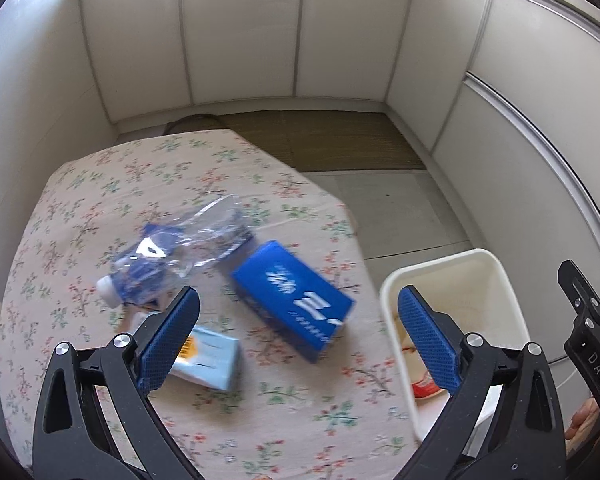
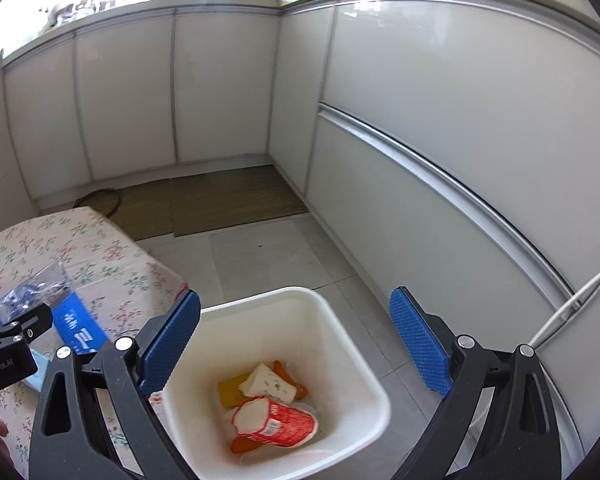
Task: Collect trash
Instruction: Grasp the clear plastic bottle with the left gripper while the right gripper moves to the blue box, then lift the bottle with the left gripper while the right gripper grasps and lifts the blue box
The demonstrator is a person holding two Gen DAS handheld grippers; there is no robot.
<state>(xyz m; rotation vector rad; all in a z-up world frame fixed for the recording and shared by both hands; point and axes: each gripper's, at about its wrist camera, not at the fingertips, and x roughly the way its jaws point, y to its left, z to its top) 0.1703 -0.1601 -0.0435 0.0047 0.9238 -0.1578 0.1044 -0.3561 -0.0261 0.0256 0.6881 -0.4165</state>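
My left gripper (image 1: 298,326) is open and empty above the floral table (image 1: 292,416). A blue box (image 1: 296,300) lies between its fingers. A crushed clear bottle with a blue label (image 1: 176,256) lies beyond, and a light blue packet (image 1: 210,362) sits by the left finger. My right gripper (image 2: 294,342) is open and empty over the white bin (image 2: 362,360), which holds a red-and-white cup (image 2: 274,420), a white wrapper (image 2: 268,384) and orange pieces. The bin also shows in the left wrist view (image 1: 500,272).
White cabinet doors (image 2: 460,128) run along the back and right. A brown mat (image 2: 220,200) lies on the grey tiled floor (image 2: 268,256) beyond the table. The bin stands on the floor just right of the table edge.
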